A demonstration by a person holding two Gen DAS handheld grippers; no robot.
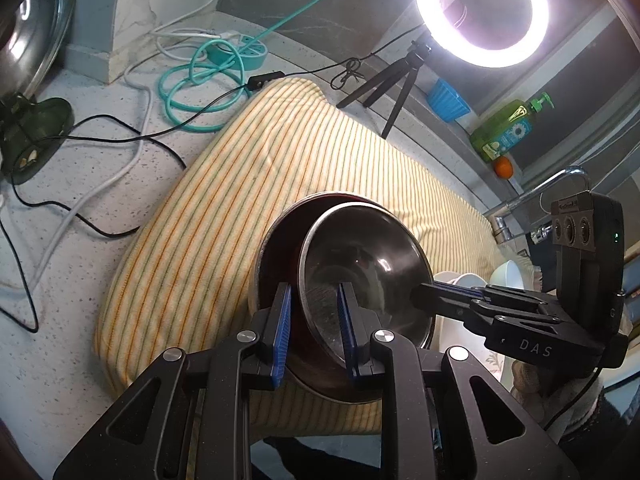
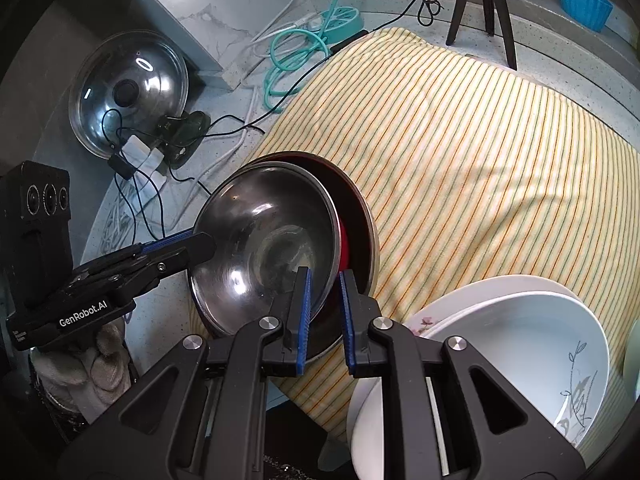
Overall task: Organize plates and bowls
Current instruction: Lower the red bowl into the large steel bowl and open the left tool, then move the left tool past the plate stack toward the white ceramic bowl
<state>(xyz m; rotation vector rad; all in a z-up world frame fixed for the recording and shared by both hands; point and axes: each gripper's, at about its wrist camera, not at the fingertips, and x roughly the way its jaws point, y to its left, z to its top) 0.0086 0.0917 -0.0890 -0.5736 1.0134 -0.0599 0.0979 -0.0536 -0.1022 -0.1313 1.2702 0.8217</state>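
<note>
Both grippers clamp the rim of one steel bowl (image 1: 360, 268), tilted inside a red-lined metal bowl (image 2: 356, 216) on the striped towel (image 1: 224, 184); left gripper (image 1: 314, 320) pinches its near edge; right gripper (image 2: 324, 312) the opposite edge; white plates (image 2: 520, 344) lie beside.

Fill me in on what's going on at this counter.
A person with two handheld grippers is stacking dishes. Both the left gripper and the right gripper are clamped on the rim of a steel bowl, held tilted inside a larger red-lined bowl on a striped towel. White bowls wait beside them.
</note>
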